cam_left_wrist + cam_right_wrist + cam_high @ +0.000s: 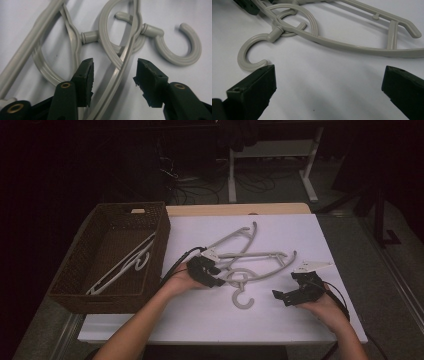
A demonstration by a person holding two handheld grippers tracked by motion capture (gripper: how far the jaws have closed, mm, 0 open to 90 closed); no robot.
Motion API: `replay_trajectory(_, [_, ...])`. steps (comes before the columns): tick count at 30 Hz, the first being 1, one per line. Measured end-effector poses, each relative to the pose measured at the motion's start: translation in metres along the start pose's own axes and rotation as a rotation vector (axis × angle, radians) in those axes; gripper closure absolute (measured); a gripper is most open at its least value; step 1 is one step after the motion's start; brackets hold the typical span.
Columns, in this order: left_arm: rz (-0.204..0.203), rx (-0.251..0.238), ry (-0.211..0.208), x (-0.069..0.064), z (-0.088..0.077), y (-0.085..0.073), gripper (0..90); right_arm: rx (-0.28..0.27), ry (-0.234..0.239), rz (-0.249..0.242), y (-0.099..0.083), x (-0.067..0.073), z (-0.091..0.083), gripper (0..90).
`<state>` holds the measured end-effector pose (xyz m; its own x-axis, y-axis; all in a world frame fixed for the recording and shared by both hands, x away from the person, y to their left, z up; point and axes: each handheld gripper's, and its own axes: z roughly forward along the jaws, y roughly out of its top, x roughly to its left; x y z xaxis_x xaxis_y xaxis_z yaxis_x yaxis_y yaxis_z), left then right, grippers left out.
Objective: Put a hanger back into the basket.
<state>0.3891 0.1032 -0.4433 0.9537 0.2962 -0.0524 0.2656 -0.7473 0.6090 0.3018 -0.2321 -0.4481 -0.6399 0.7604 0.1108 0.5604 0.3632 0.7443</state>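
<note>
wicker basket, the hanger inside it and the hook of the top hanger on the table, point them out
wicker basket (159, 251), high view, on its right wall
hanger inside the basket (123, 265), high view, on its pale arm
hook of the top hanger (186, 47), left gripper view, on the hook's curve

We hold the left gripper (212, 272) low at mid-table, its jaws parted a little and pointing right. Our right gripper (294, 290) sits nearer the right edge, jaws spread wide, pointing left.

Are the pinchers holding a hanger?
No. The left gripper is open around a grey hanger arm, not clamped. The right gripper is open, holding nothing.
</note>
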Motion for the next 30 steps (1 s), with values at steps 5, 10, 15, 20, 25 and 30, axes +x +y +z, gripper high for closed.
replay_trajectory(5, [0.025,0.03,0.009,-0.001,0.005,-0.001,54.6,0.0,0.002,0.002,0.0,-0.001,0.0,0.0])
replay_trajectory(10, [0.081,0.058,0.033,-0.006,0.008,0.003,62.4,0.0,0.006,0.004,0.0,-0.001,0.0,0.0])
replay_trajectory(15, [0.086,0.057,0.022,-0.006,0.008,0.003,69.2,-0.005,0.006,0.006,0.0,-0.001,0.0,0.0])
replay_trajectory(20, [0.101,0.059,0.014,-0.007,0.008,0.003,73.5,-0.004,0.007,0.006,0.0,-0.001,0.0,0.0])
replay_trajectory(25, [0.102,0.084,0.032,-0.011,0.008,0.005,77.0,-0.003,0.009,0.006,0.0,-0.001,0.0,0.0])
replay_trajectory(30, [0.087,0.079,0.008,-0.008,0.007,0.004,80.3,0.002,0.011,0.006,-0.001,0.0,0.001,0.0])
